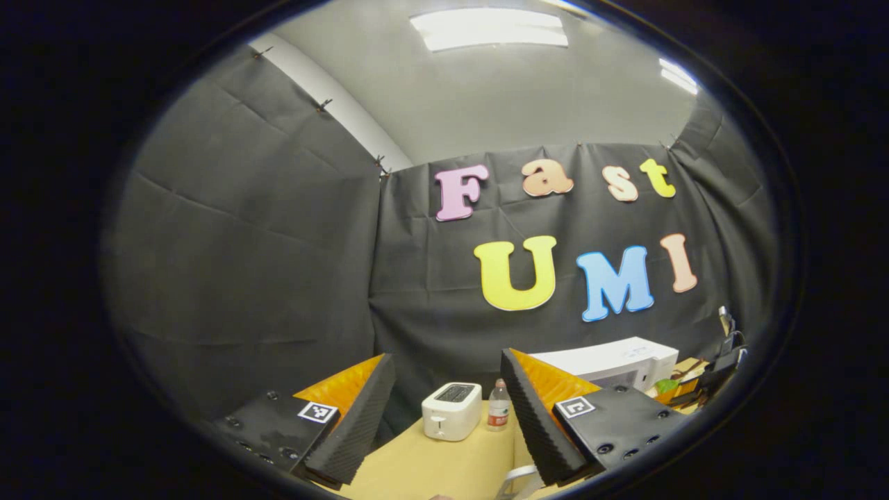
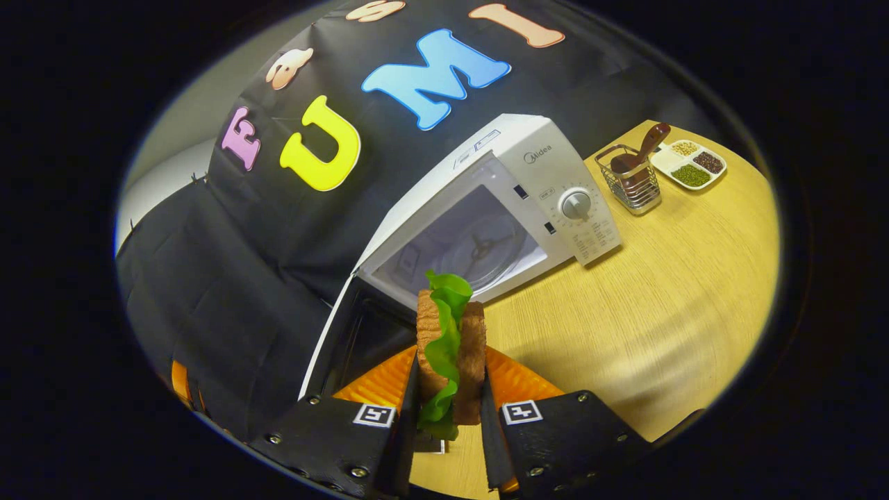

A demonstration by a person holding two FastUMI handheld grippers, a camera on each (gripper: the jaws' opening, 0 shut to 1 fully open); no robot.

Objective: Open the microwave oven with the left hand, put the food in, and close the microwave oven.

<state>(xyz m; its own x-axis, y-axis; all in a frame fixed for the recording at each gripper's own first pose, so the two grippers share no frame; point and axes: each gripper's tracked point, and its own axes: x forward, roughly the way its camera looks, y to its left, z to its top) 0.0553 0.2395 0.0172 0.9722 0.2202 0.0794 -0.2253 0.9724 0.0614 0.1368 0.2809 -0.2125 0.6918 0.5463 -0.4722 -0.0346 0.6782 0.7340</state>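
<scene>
In the right gripper view a white microwave point(image 2: 528, 180) stands on the wooden table point(image 2: 667, 298) with its door point(image 2: 347, 340) swung open to the left and its cavity and turntable showing. My right gripper point(image 2: 448, 403) is shut on a sandwich point(image 2: 450, 347) of two brown bread slices with green lettuce, held upright just in front of the opening. In the left gripper view my left gripper point(image 1: 444, 417) is open with nothing between its fingers, raised and pointing at the back wall. The microwave point(image 1: 611, 361) lies low at its right.
A white toaster point(image 1: 451, 411) and a small water bottle point(image 1: 498, 405) stand on the table ahead of the left gripper. Right of the microwave are a wire basket point(image 2: 630, 182) holding a brown utensil and a white divided dish point(image 2: 691, 165) of grains.
</scene>
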